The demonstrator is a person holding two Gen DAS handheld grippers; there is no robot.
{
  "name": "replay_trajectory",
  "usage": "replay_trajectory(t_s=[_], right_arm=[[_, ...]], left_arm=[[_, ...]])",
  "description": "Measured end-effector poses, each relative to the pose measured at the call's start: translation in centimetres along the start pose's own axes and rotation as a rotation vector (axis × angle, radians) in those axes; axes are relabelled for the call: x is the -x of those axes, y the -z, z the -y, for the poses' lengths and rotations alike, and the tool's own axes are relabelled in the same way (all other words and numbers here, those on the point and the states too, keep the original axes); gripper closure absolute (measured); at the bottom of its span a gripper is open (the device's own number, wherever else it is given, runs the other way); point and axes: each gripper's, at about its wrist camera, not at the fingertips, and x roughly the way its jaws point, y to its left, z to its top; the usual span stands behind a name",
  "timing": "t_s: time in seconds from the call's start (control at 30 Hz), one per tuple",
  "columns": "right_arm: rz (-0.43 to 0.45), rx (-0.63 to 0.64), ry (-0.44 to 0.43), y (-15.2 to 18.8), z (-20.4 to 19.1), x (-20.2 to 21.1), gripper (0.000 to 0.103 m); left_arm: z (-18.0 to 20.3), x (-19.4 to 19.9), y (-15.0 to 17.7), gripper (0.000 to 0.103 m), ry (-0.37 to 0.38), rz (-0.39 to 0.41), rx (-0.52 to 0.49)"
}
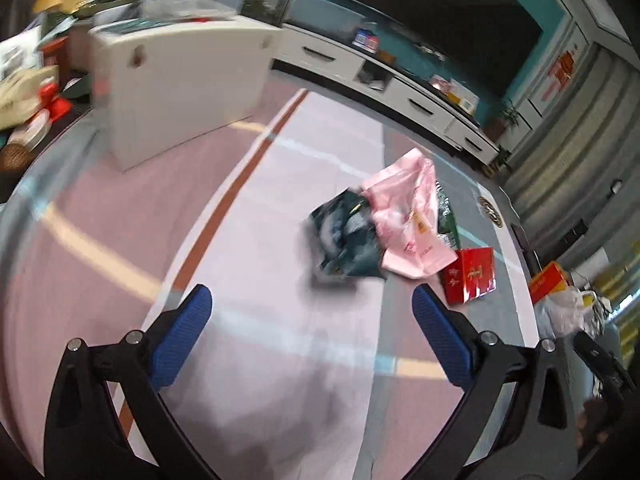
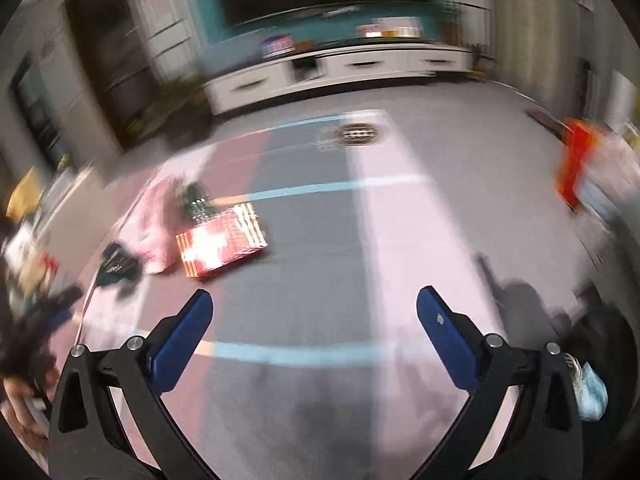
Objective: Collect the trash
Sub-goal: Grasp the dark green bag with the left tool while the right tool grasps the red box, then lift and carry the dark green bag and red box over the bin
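Trash, one cluster, on the floor mat (image 1: pixel 280 240):
- Pink plastic bag (image 1: pixel 404 216), crumpled, lying over the other pieces; slack, so it would likely crush and slip in a pinch.
- Dark green foil wrapper (image 1: pixel 344 236), crumpled, touching the bag on its near side; a second green scrap (image 1: pixel 446 216) shows from under the bag's far edge.
- Red carton (image 1: pixel 470 274), flat on its broad face, just beside the bag; rigid, probably the easiest to grip by an edge.
All pieces lie loose and heaped, as dropped rather than set down.

Tools:
- Left hand-held gripper (image 1: pixel 312 300): released, jaws spread wide, nothing between them; angled down at the floor with the cluster just ahead, slightly to its right.
- Right hand-held gripper (image 2: pixel 314 306): released, jaws wide, empty; the same cluster lies ahead to its left, the red carton (image 2: pixel 222 238) nearest. View blurred.

Surroundings:
- White cabinet (image 1: pixel 176 92), standing on the mat, well apart.
- Low white TV unit (image 1: pixel 400 92) along the teal wall.

Status: judged as approach; nothing collected yet.
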Motion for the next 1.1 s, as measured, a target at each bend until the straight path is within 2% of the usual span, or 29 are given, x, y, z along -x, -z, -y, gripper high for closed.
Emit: replay_trajectory(t_s=[0.07,0.13,0.17,0.2,0.23,0.27,0.33,0.4,0.43,0.5,0.57,0.6,0.67,0.73,0.8,0.9,0.93,0.97,1.1], right_arm=[[-0.051,0.053,0.005,-1.0,-2.7,-2.9,0.003],[-0.137,0.007,0.061,-1.6,-4.1,-5.7,0.003],[-0.194,-0.102,0.074,-2.4,-3.8,-7.0,0.003],[-0.219,-0.204,0.035,-2.7,-3.5,-7.7,0.003],[-0.239,-0.338,-0.051,-3.3,-3.0,-8.5,0.003],[-0.259,-0.400,-0.076,-3.6,-3.1,-9.1,0.003],[-0.267,-0.475,-0.039,-4.6,-3.6,-10.0,0.003],[-0.254,-0.492,-0.006,-5.3,-4.5,-10.5,0.003],[-0.257,-0.507,0.014,-5.5,-5.0,-11.0,0.003],[-0.276,-0.552,0.028,-5.4,-5.4,-11.9,0.003],[-0.306,-0.619,0.037,-4.8,-5.4,-13.0,0.004],[-0.323,-0.647,0.045,-4.5,-5.5,-13.6,0.009],[-0.328,-0.685,0.066,-4.2,-5.7,-14.3,0.014],[-0.296,-0.654,0.116,-4.8,-6.2,-14.1,0.018],[-0.302,-0.614,0.156,-5.1,-6.8,-14.6,0.019],[-0.304,-0.562,0.213,-5.3,-7.6,-15.1,0.031],[-0.300,-0.543,0.229,-5.3,-7.9,-15.2,0.037],[-0.295,-0.516,0.242,-5.4,-8.1,-15.2,0.039],[-0.280,-0.455,0.229,-4.8,-8.1,-15.1,0.043]], left_arm=[[0.4,-0.4,-0.6,0.003,-0.002,0.038,-0.005],[0.5,-1.2,-1.3,0.003,-0.002,0.056,0.002],[0.5,-1.6,-1.5,0.003,-0.006,0.064,0.006],[0.6,-2.5,-1.9,0.003,-0.013,0.067,0.003],[0.6,-3.0,-2.0,0.004,-0.018,0.059,-0.003],[0.7,-3.7,-2.2,0.005,-0.019,0.045,-0.010],[0.5,-4.8,-2.3,0.011,-0.011,0.023,0.000],[0.2,-5.9,-2.2,0.023,0.019,-0.018,0.025],[0.0,-6.3,-2.2,0.026,0.029,-0.028,0.033],[-0.2,-7.2,-1.9,0.041,0.044,-0.058,0.044],[-0.1,-7.4,-1.6,0.051,0.072,-0.064,0.038],[0.1,-7.2,-1.6,0.057,0.067,-0.053,0.023],[0.3,-6.9,-1.5,0.060,0.051,-0.042,0.012],[0.3,-6.7,-1.5,0.060,0.042,-0.044,0.028],[0.5,-6.4,-1.4,0.061,0.046,-0.050,0.023],[0.9,-5.3,-1.6,0.061,0.016,-0.015,0.001],[1.0,-4.7,-1.8,0.061,0.019,-0.001,-0.001],[1.0,-4.4,-1.9,0.061,0.024,0.004,0.001],[1.1,-2.0,-2.2,0.061,0.029,0.045,0.007]])
